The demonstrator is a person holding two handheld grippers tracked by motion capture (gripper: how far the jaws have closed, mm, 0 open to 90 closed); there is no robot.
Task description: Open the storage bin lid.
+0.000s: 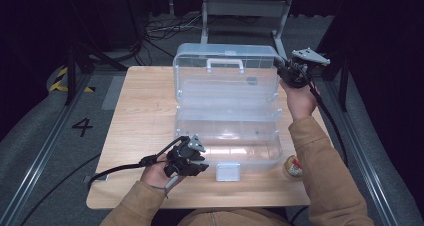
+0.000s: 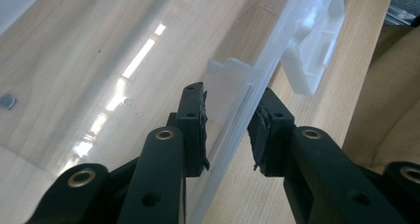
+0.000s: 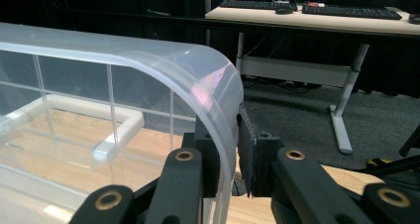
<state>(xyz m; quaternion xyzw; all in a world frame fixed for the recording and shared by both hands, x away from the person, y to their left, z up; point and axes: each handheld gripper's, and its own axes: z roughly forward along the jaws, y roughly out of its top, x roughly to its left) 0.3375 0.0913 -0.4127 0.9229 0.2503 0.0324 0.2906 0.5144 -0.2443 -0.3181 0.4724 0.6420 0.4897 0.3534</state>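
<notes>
Two grippers work one clear plastic box [image 1: 227, 131] that stands open on the wooden table [image 1: 140, 116], its lid [image 1: 225, 68] raised upright at the far side. At the near left, the left gripper [image 2: 229, 130] straddles the box's front wall [image 2: 247, 115]: one pad sits inside the box, the other outside, and the thin rim runs up between them with a gap showing on both sides, so the jaws stand apart without pressing it. Just beyond the outer jaw the white latch [image 2: 317, 40] hangs off the same wall, and bare tabletop lies open below and to that side. At the far right, the right gripper [image 3: 233, 149] is clamped on the lid's rounded corner edge [image 3: 218, 100], both pads pressed to the plastic. Inside the inner jaw, the white handle [image 3: 116, 130] shows through the lid; outside the outer jaw there is open floor. A small jar [image 1: 293, 167] stands near the box's near right corner.
</notes>
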